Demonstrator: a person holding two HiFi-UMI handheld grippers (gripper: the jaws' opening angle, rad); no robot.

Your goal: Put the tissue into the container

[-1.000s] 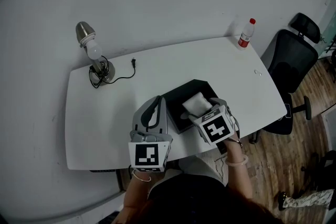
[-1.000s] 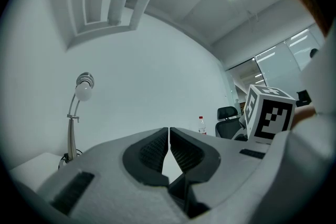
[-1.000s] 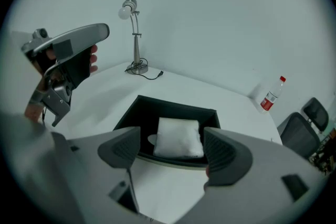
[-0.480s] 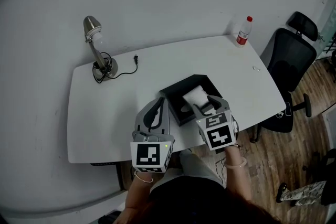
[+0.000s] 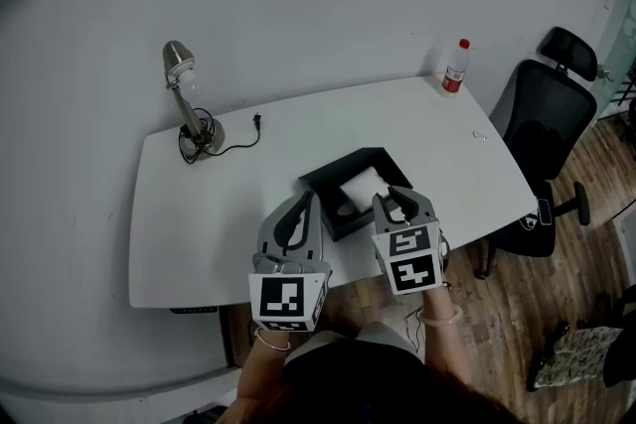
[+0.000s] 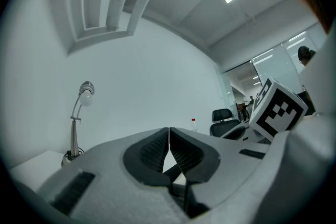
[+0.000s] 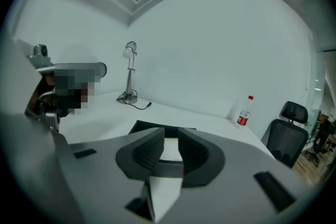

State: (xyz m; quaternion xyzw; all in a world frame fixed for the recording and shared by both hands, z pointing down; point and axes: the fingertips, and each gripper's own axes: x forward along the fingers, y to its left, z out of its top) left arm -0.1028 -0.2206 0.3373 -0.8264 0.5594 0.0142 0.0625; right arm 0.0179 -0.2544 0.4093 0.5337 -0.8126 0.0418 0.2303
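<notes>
**A:** How far along is this?

**B:** Done, as far as I can judge. The white tissue [image 5: 363,186] lies inside the black container [image 5: 333,171], which sits on the desk [image 5: 224,204] near its front edge. All that seems left is to pull both hands clear.

**A:** Is the right gripper [image 7: 171,135] carrying anything?

**B:** No. Its jaws have just been closing and now stand a narrow gap apart, pinching nothing. Through that gap the tissue shows further off, in the container.

**A:** And the left gripper [image 6: 169,134]?

**B:** Its jaws are pressed together and empty. It sits just beside the container's near-left corner.

**A:** What differs from a second ago?

**B:** Back then the right gripper reached over the container, right at the tissue, with its jaws spread wide. Now it has drawn back toward the person and risen, and it is at the container's near-right side. The left gripper has slid a little along the desk. The tissue has stayed in the container.
</notes>
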